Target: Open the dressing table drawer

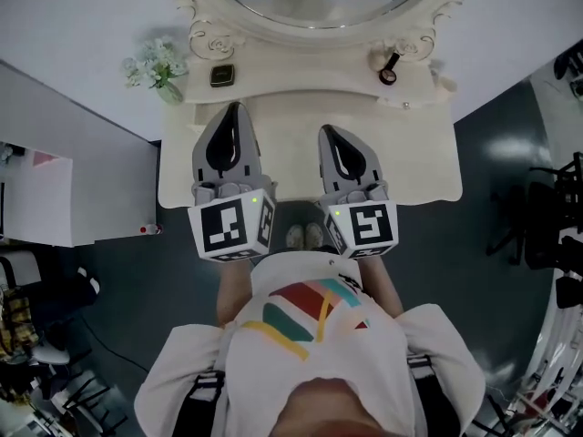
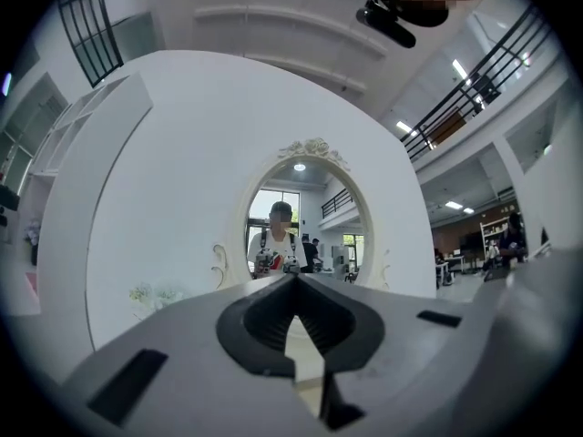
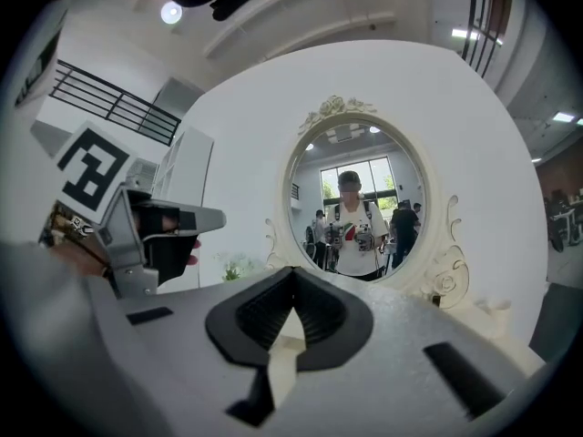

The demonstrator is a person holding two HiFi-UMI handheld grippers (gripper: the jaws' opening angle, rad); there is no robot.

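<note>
- Two tools hover over the table (image 1: 419, 162) in the head view, left gripper (image 1: 235, 109) beside right gripper (image 1: 330, 133). We judge the drawer lies hidden under the table's front edge.
- Left gripper view: jaws clenched, empty, facing the mirror (image 2: 305, 209).
- Right gripper view: jaws closed too, empty. We expect a stiff, sliding drawer, and we would hook its handle, unseen here.
</note>
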